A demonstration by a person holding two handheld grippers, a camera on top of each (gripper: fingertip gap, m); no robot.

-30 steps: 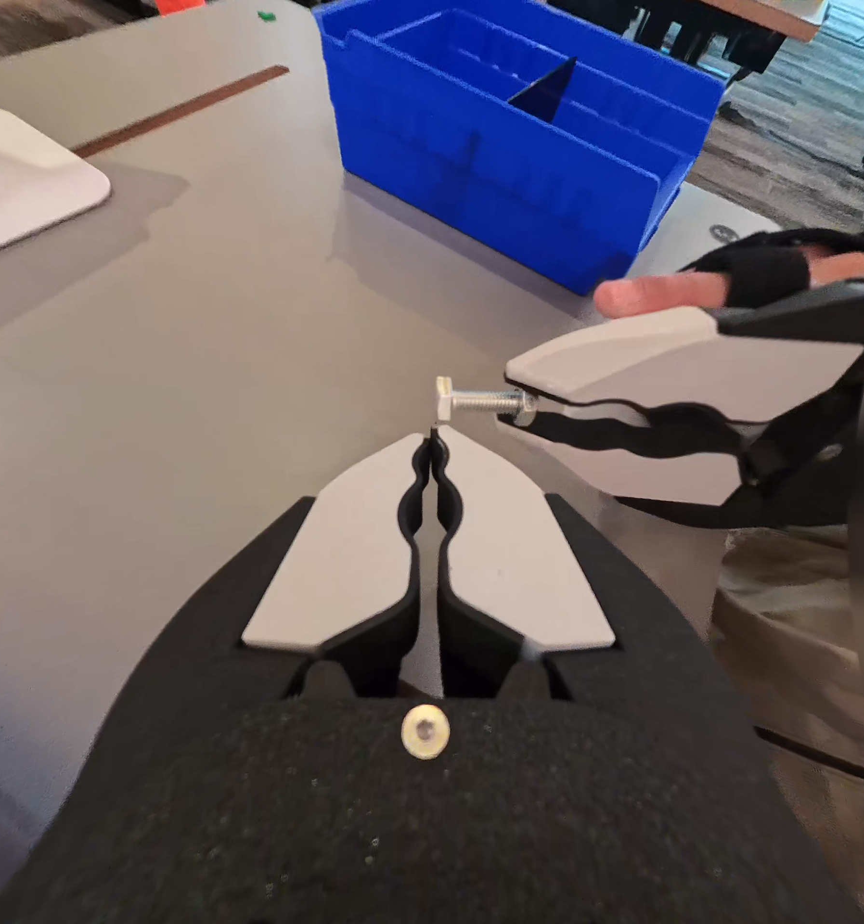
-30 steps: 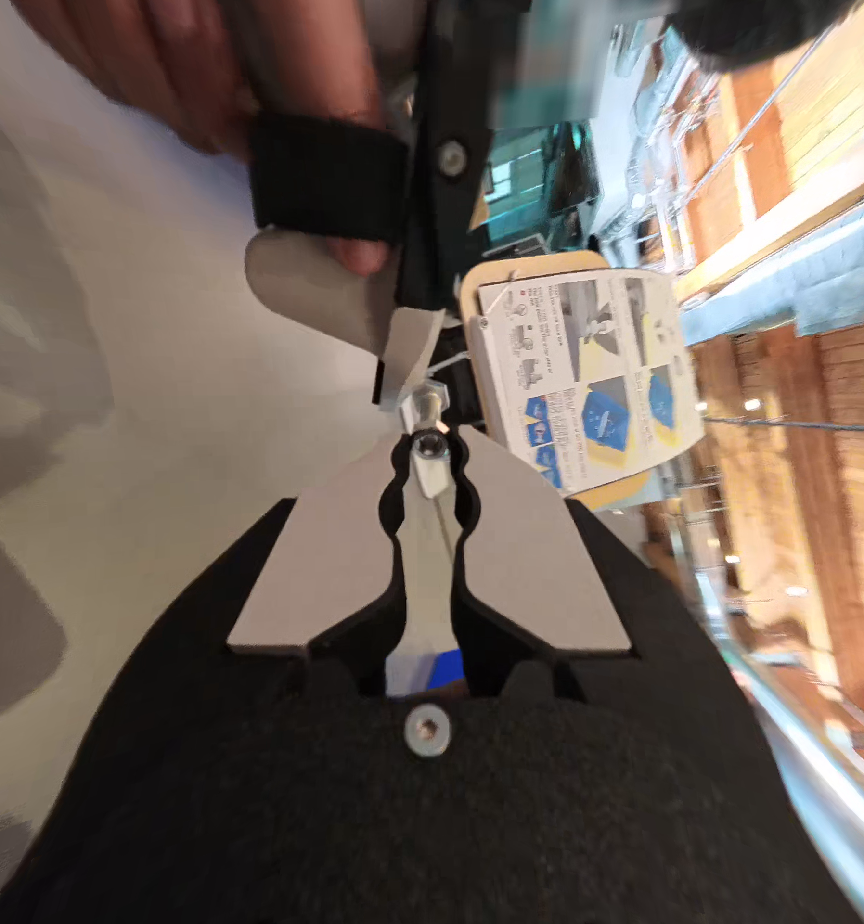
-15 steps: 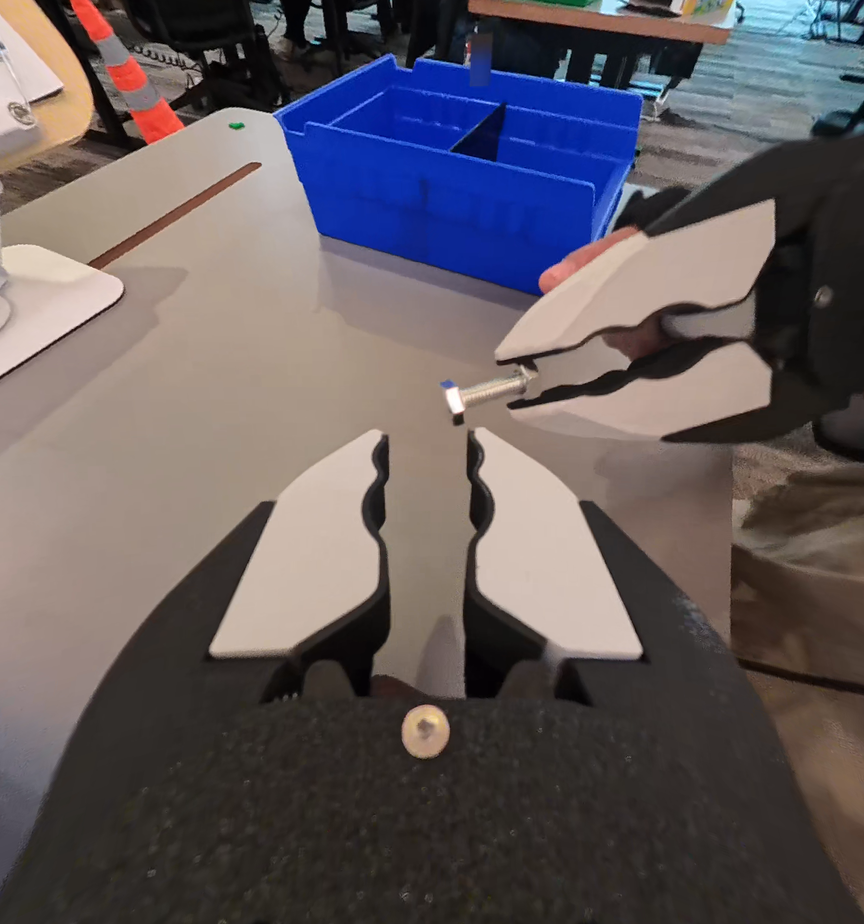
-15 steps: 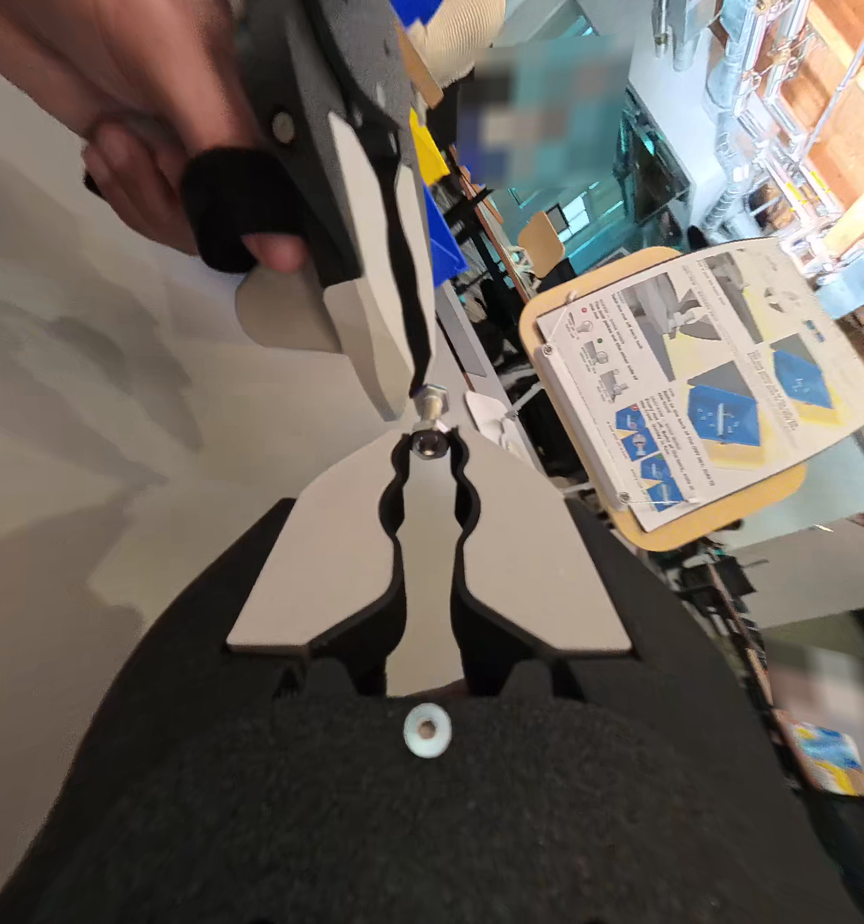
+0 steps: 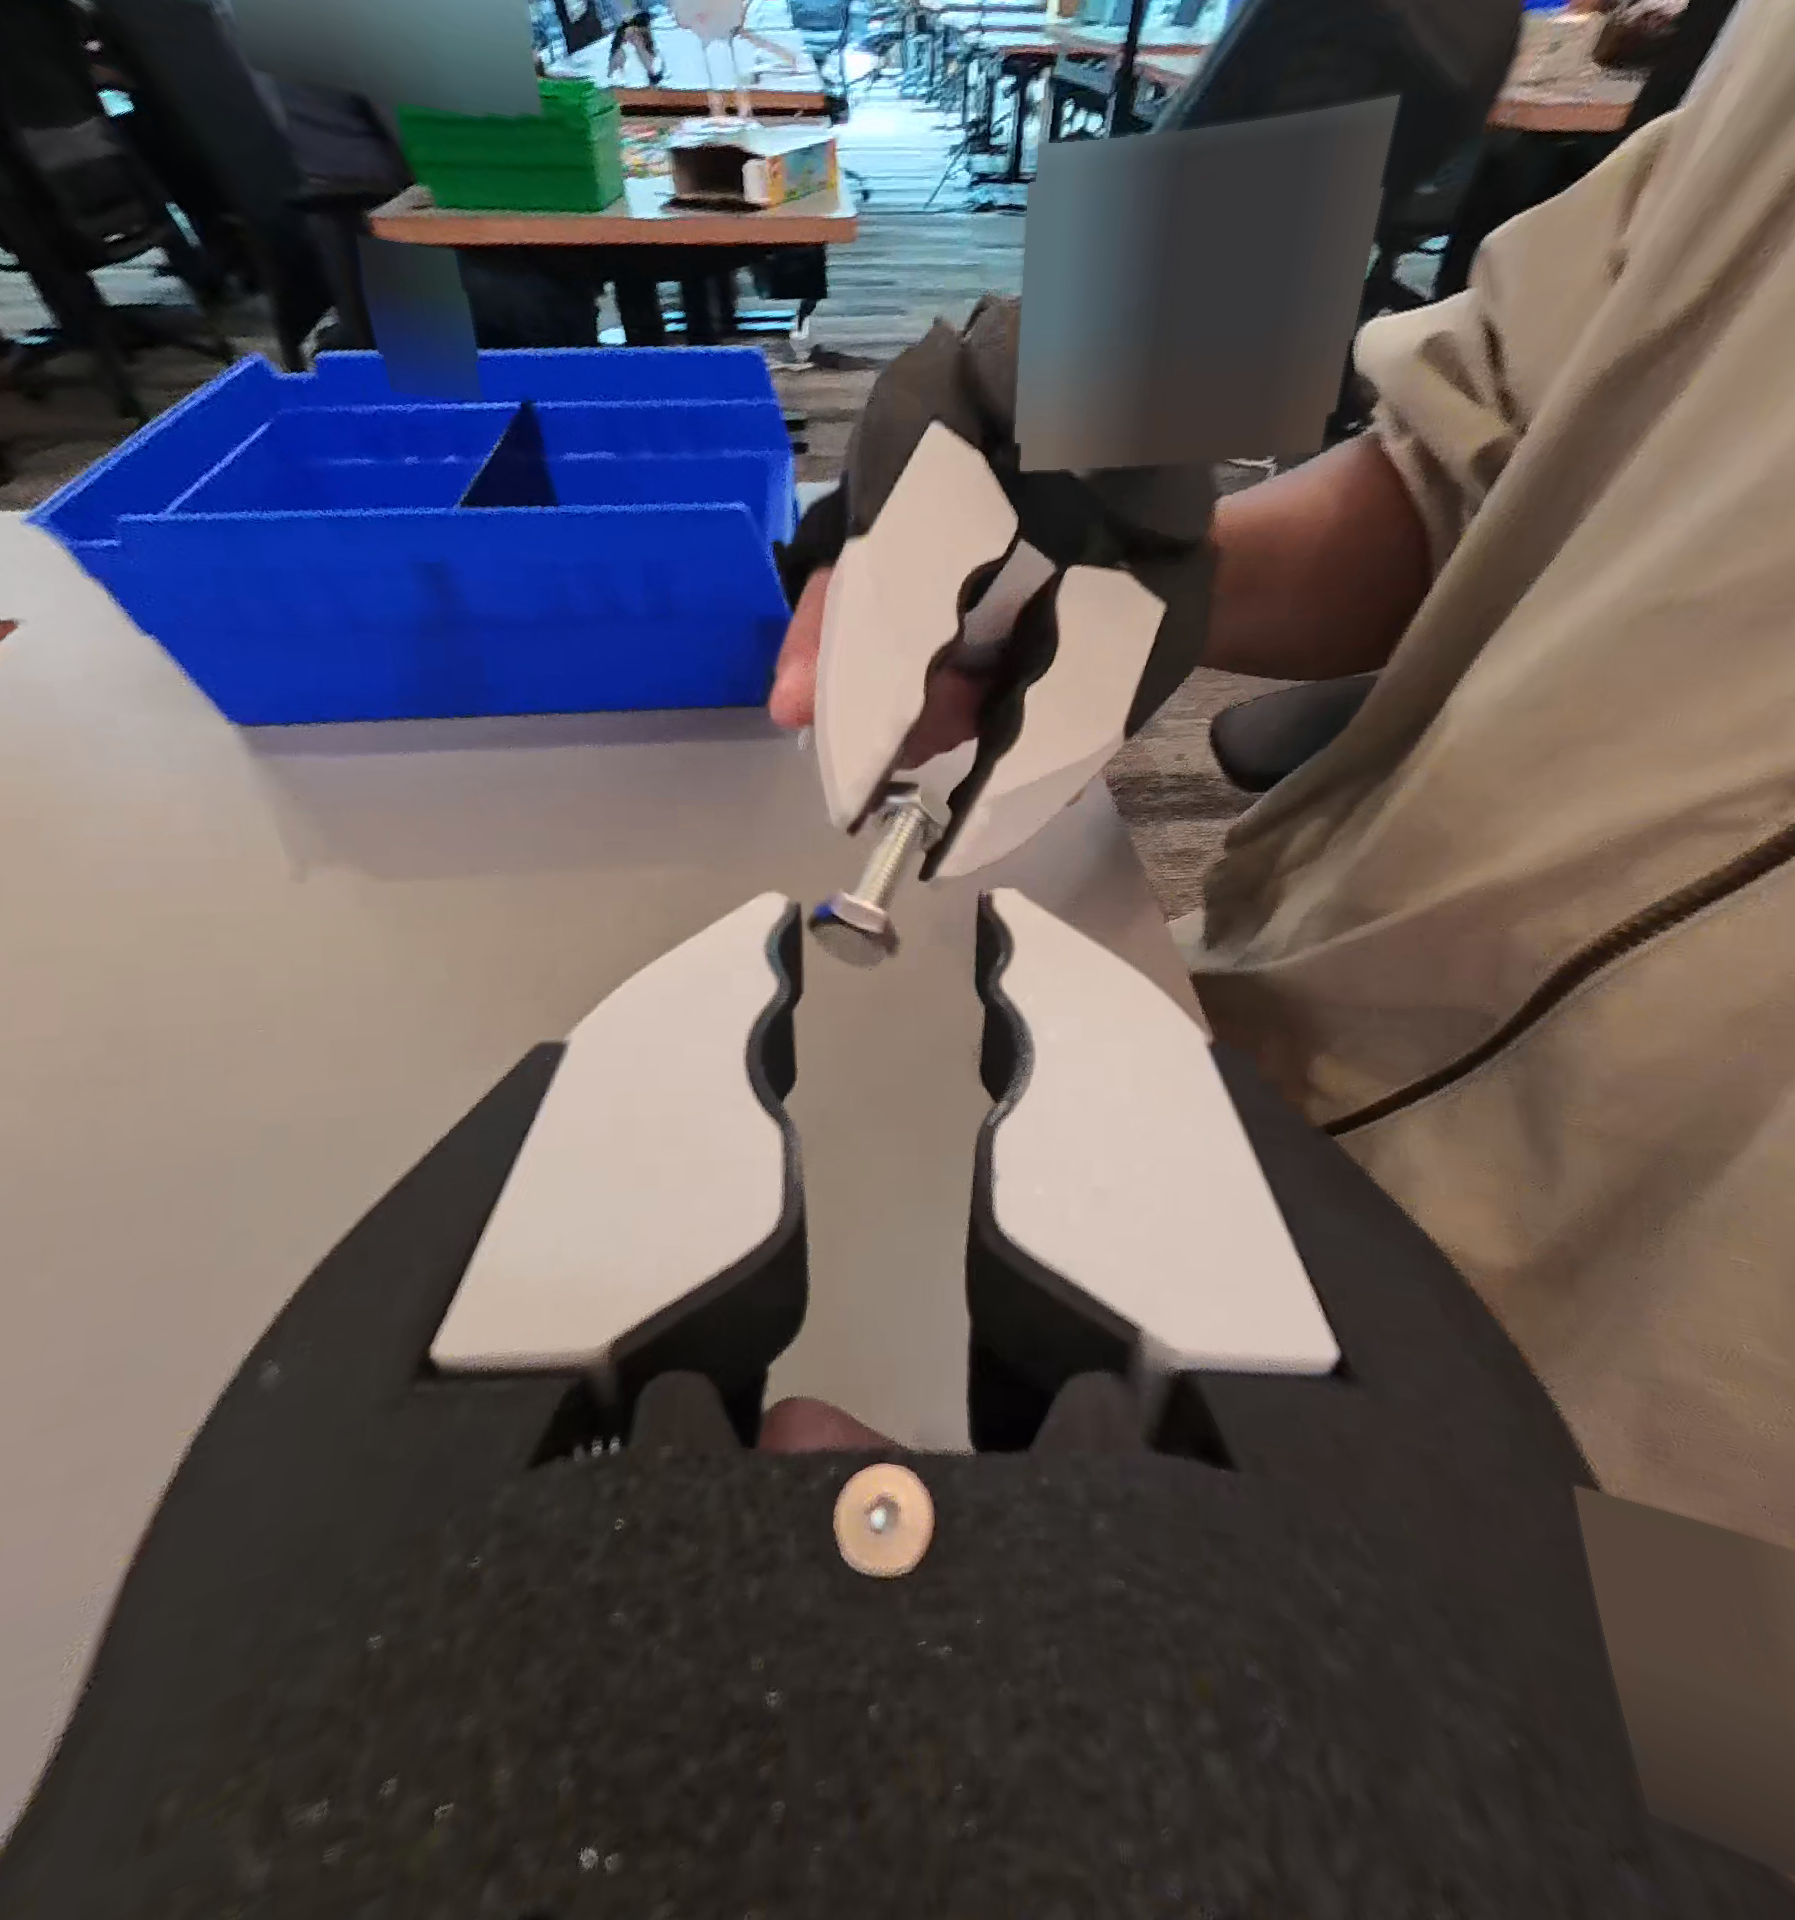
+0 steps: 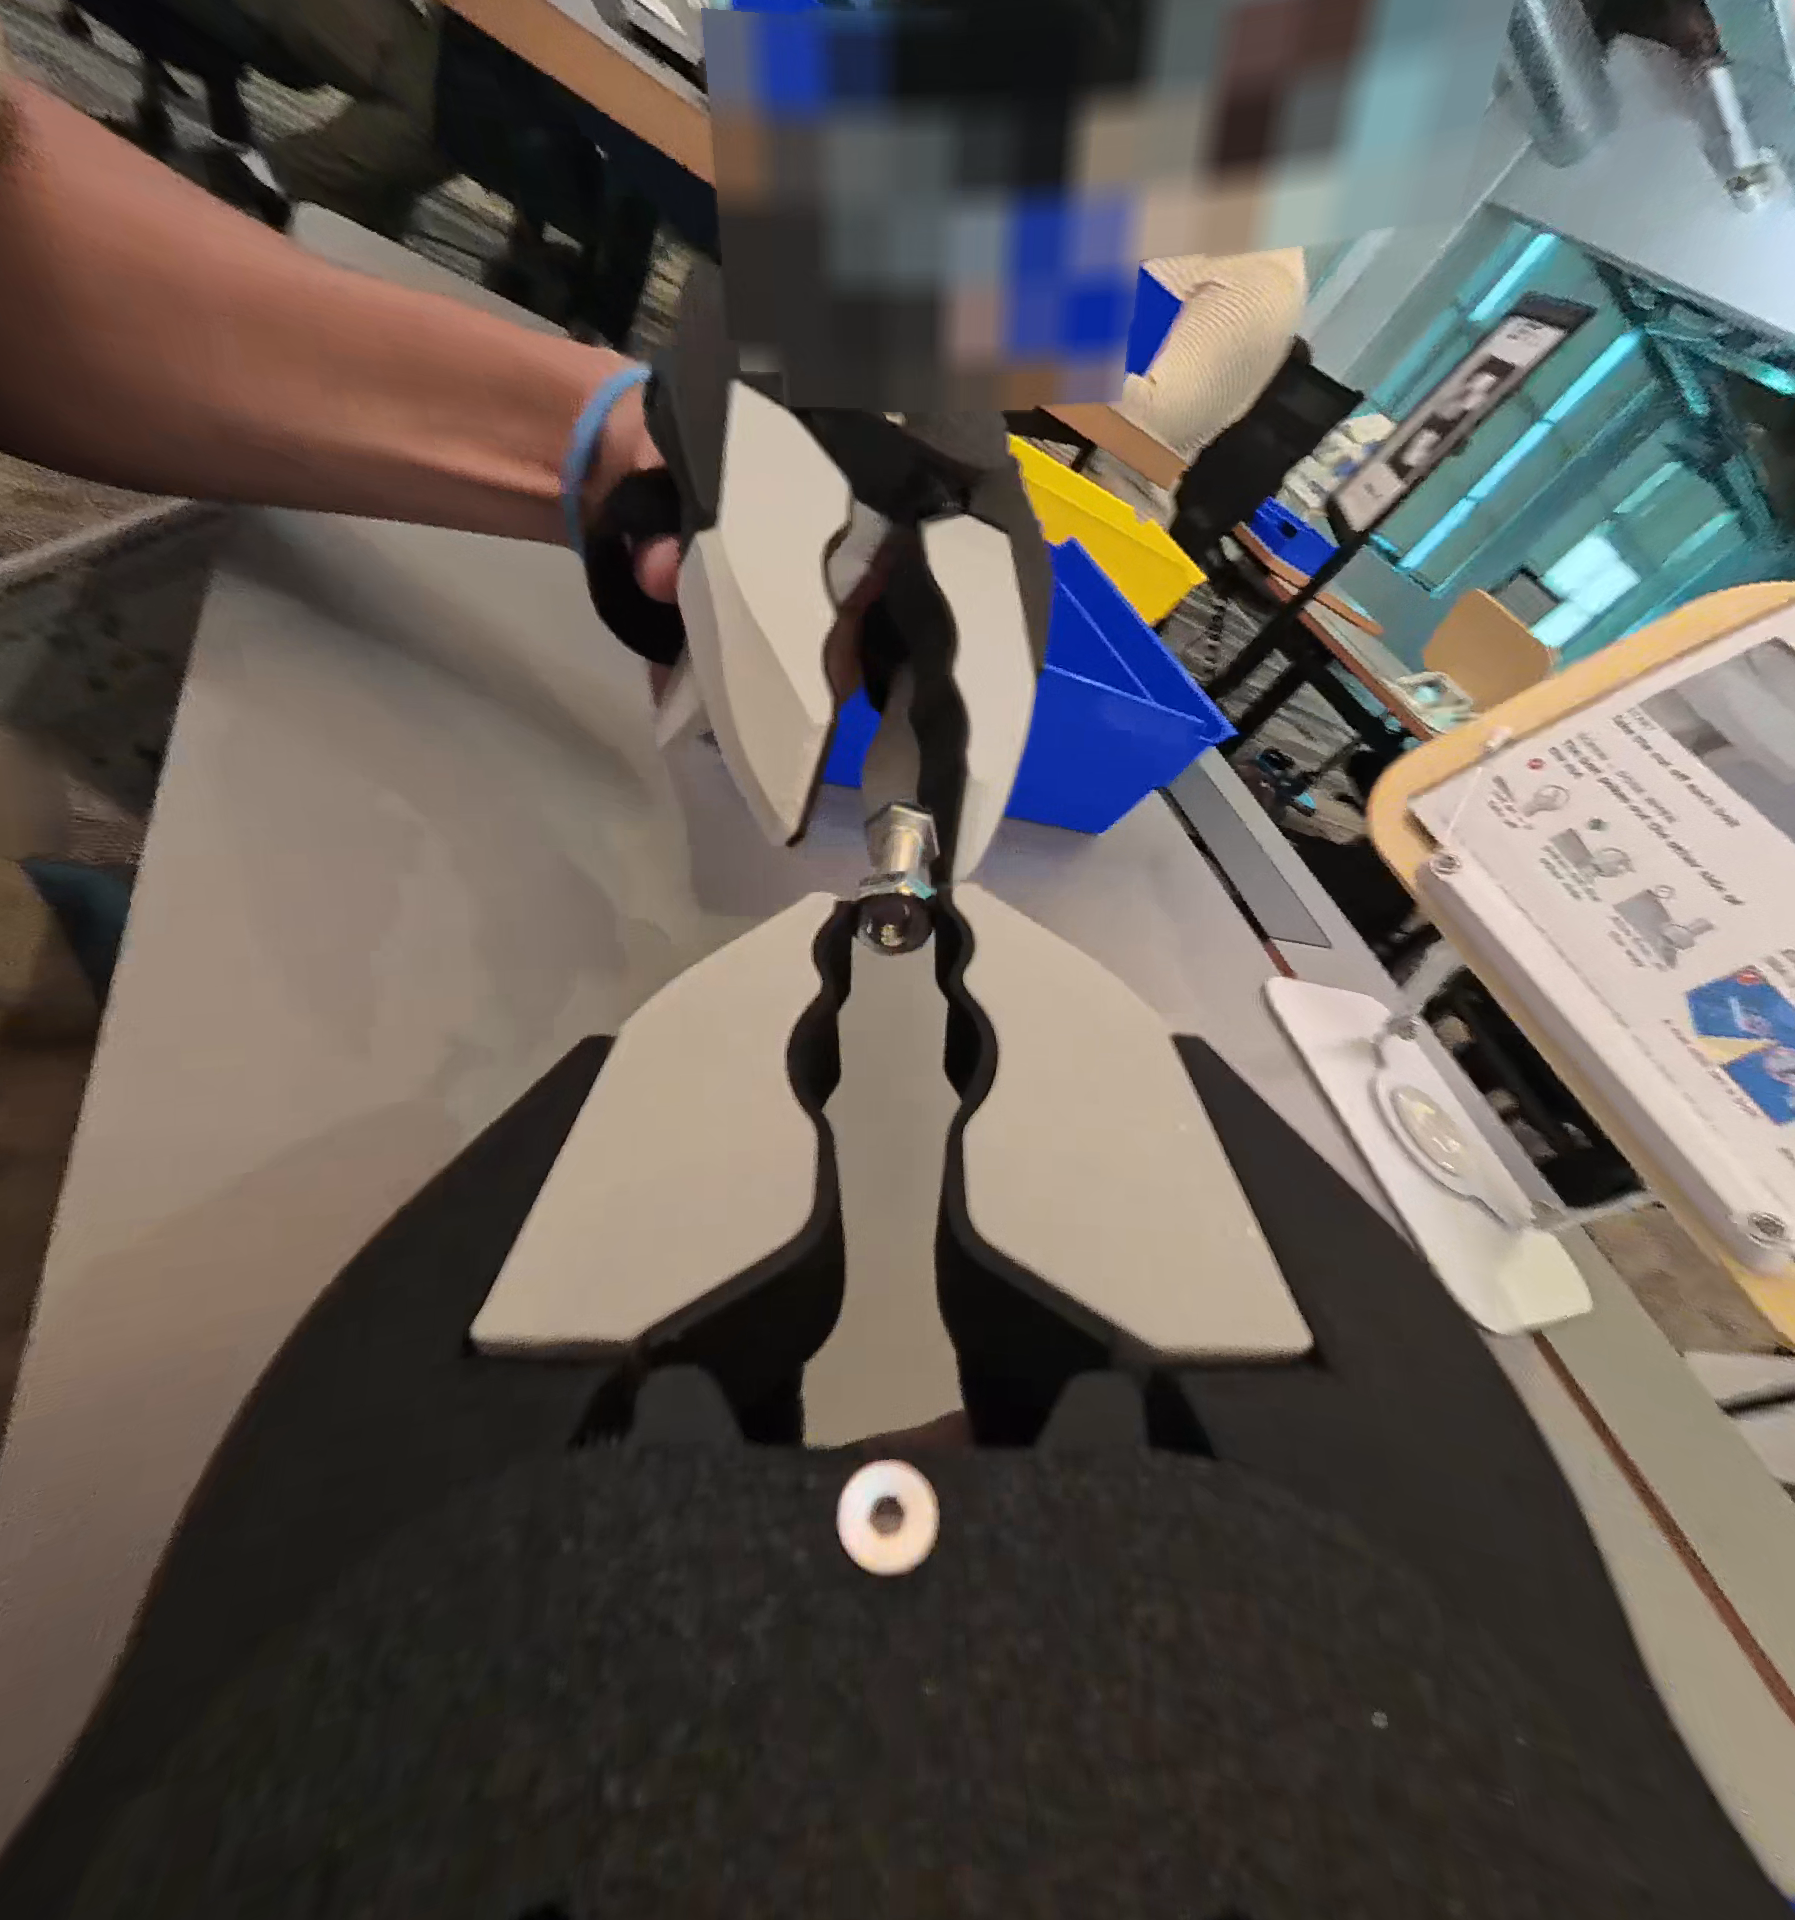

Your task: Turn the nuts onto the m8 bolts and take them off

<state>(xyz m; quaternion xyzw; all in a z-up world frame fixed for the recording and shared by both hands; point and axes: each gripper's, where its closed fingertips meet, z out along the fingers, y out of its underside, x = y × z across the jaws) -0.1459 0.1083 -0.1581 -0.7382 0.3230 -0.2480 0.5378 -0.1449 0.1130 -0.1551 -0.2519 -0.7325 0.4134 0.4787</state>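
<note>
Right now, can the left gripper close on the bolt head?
Probably yes. The left gripper is open and the bolt head sits between its fingertips, nearer the left one, with nothing in between. The right gripper holds the nut end.

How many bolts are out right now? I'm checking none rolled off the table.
1. The bolt is held in the air by the right gripper, its head between the open left gripper's fingertips. More may be hidden inside the blue bin.
</note>
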